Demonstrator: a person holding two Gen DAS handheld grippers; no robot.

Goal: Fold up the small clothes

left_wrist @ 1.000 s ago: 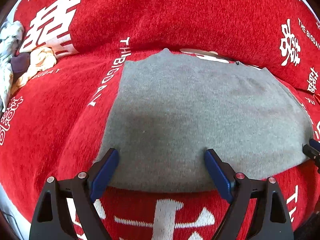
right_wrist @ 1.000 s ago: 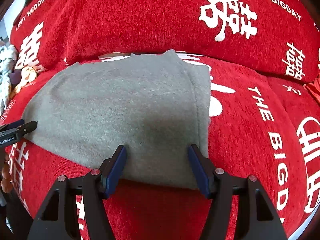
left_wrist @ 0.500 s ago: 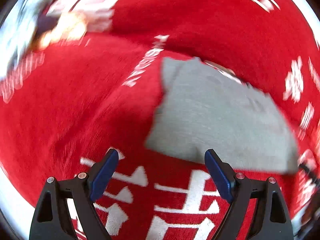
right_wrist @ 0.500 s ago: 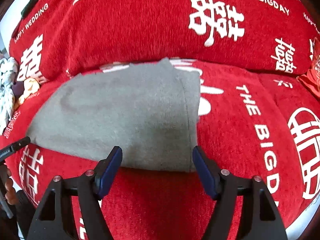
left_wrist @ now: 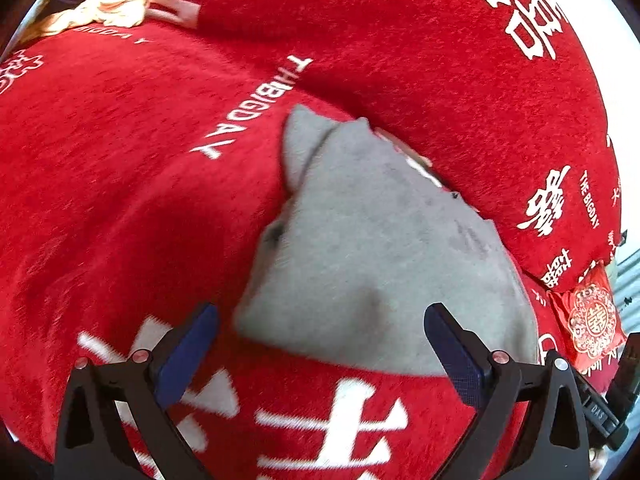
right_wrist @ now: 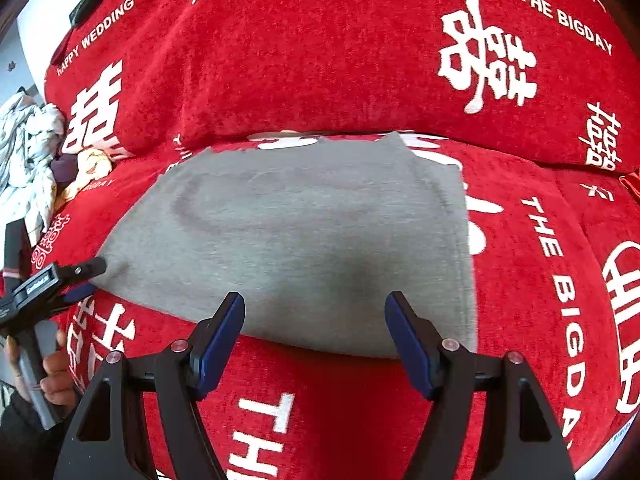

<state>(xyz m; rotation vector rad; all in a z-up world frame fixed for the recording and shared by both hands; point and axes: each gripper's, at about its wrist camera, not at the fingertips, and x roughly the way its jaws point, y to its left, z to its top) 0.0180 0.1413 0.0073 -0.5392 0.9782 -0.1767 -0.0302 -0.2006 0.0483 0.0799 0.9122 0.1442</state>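
Left gripper (left_wrist: 320, 344) swung leftward, jaws just widened, empty; right gripper (right_wrist: 316, 332) gapes over grey garment (right_wrist: 304, 232).

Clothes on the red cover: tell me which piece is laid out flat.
The grey garment, spread flat mid-cover in front of both grippers. The other clothes, a cream piece and a pale patterned one, lie crumpled together at the far left edge.

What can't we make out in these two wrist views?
- Grey garment: what kind it is; folded flat, its underside hidden in both views.
- Pile of clothes: cut off by the right wrist view's left edge; items indistinct.
- Small red cushion: left wrist view, partly cut by the rim.
- Left gripper: right wrist view shows only its fingertips.
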